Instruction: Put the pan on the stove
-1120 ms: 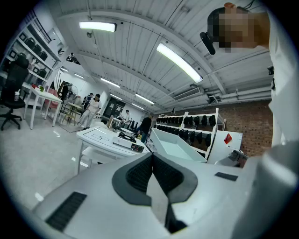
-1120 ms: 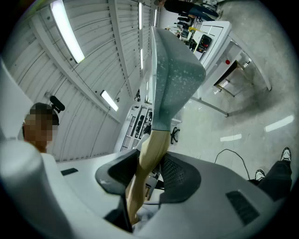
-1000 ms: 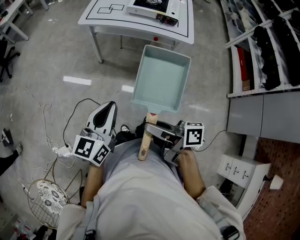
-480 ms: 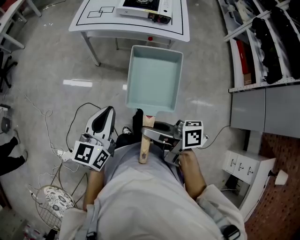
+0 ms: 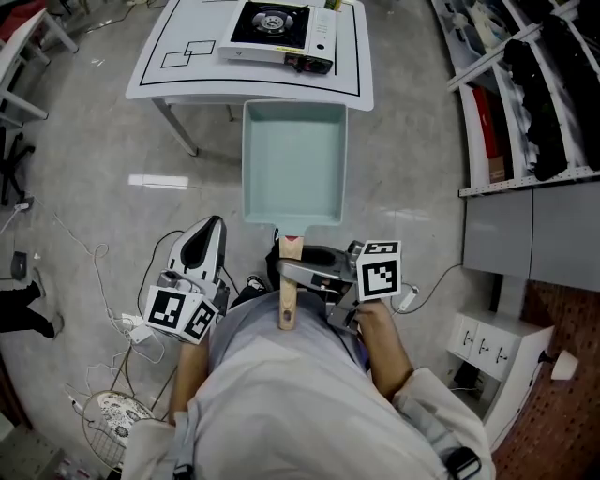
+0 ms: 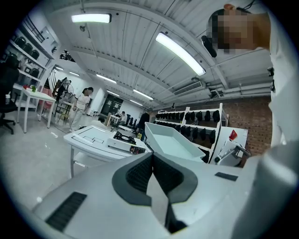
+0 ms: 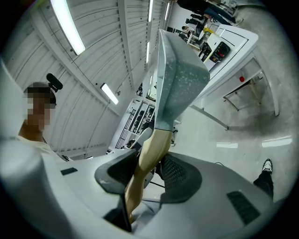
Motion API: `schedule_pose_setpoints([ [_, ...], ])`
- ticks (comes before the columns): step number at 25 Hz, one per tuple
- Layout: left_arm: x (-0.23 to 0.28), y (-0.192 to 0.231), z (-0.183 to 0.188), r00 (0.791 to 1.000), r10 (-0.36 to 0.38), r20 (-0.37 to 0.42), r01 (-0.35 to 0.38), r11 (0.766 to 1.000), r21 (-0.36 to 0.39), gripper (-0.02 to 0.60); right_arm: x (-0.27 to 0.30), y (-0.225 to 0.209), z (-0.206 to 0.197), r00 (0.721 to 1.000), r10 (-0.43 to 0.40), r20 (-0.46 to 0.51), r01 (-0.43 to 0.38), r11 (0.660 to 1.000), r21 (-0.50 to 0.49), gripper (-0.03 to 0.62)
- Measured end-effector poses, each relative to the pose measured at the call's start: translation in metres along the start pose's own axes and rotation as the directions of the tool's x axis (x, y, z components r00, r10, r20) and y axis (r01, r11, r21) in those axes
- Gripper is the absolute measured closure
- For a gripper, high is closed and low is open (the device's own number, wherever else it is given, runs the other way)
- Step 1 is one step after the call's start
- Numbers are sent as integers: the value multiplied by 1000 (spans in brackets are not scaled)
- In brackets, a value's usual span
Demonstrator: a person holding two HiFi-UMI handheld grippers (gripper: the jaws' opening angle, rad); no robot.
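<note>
Between right gripper (image 7: 148, 169) fingers: tan wooden handle (image 5: 287, 302) of pale teal rectangular pan (image 5: 292, 164), pinched firm. Pan body ahead of fingertips, in air, short of white tabletop gas stove (image 5: 272, 26). Left gripper (image 6: 152, 172) fingers pressed together.

head view: far edge of the table (image 5: 354, 70) is cut off by the top of the frame. print on the stove (image 5: 272, 26) is too small to read. at the left edge there is another person's leg (image 5: 23, 314), the rest out of frame.
right gripper view: the pan handle (image 7: 148, 156) drops out of sight at its lower end, into the body of the right gripper (image 7: 150, 165). a shoe (image 7: 266, 166) sits at the lens rim, its leg cut off.
left gripper view: distant figures (image 6: 84, 99) are too small to tell apart.
</note>
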State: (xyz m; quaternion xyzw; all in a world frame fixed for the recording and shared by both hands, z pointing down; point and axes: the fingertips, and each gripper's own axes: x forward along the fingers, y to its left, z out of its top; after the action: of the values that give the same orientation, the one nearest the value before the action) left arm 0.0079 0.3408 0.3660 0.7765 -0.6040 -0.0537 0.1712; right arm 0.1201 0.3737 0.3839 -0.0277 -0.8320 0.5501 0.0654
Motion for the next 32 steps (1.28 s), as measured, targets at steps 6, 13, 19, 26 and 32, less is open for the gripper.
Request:
schedule_pose_setpoints([
  [6,40,12,16,1000,14,6,-14,1000,6,574,-1,-13,46,1000,13,-5,-13,1000,-7,425],
  [13,76,19,28,999,41,18,-41,999,12,574,-7,-31,89,1000,11,-19,-12,1000,-26,419],
  [19,104,23,30,997,75,21,-75,997,12,574,-16,-48,118,999,5,-47,-7,999,-50,417],
  [26,128,18,33,995,97,37,-98,995,18,574,-25,-61,139,997,19,-73,-23,998,-54,414],
  [32,145,17,37,989,135,52,-136,991,12,574,-34,-72,158,994,33,-101,-38,998,-54,413],
])
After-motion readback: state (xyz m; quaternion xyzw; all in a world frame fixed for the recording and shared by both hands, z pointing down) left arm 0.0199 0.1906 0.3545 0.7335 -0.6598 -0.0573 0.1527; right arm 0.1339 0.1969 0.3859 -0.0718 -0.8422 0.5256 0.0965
